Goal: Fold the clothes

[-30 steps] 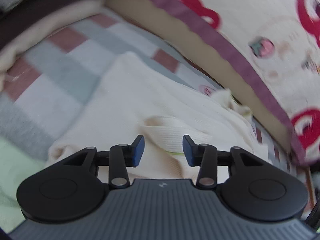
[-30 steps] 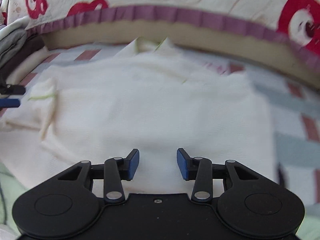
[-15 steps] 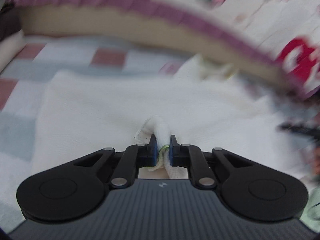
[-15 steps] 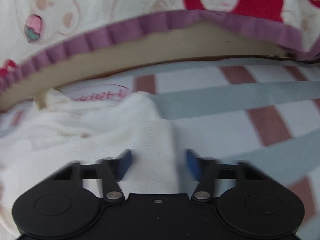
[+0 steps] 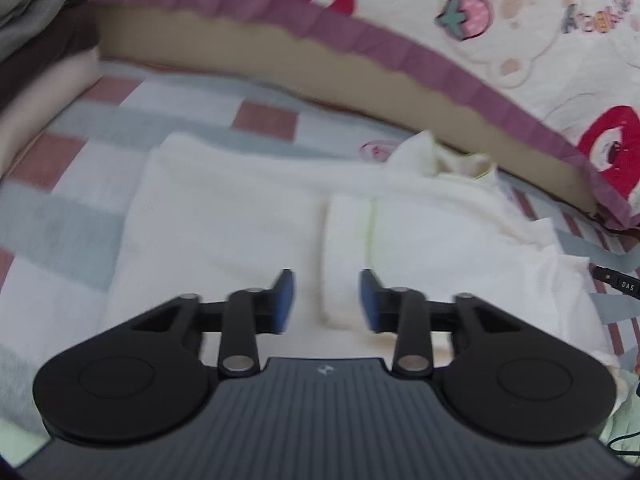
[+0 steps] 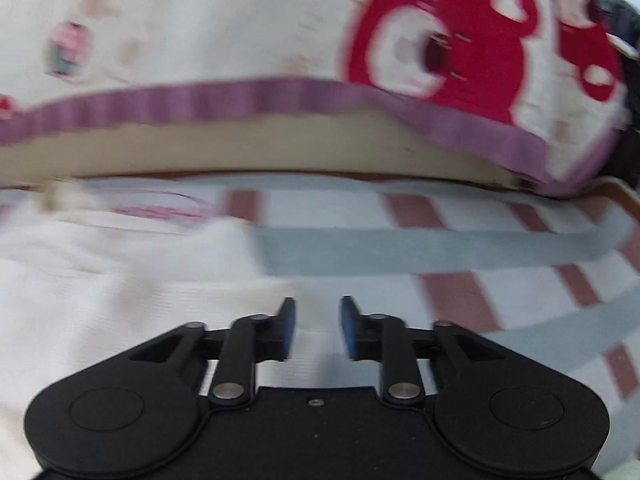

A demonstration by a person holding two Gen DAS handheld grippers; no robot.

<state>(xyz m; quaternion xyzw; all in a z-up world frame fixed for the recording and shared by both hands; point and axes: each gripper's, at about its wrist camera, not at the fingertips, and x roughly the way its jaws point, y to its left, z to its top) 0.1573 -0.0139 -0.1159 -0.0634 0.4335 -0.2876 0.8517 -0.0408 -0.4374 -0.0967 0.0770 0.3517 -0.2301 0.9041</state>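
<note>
Lying on the checked bedsheet [image 5: 80, 216], the cream garment [image 5: 224, 232] was spread flat; its folded-in sleeve [image 5: 344, 264] ran straight ahead between the left gripper [image 5: 326, 300]'s parted jaws. The right gripper [image 6: 316, 328], jaws also apart, was poised at the garment's right edge.

A bed sheet [image 5: 84, 216] checked in grey, white and dull red squares covers the near surface in both views. Along its far edge runs a tan band [image 5: 320, 76] topped by a purple frill [image 6: 224, 100]. Above that rises a cream quilt [image 5: 520, 20] printed with red bears and a strawberry. At far left lies dark and grey bedding [image 5: 36, 32]. Soft, even daylight.
</note>
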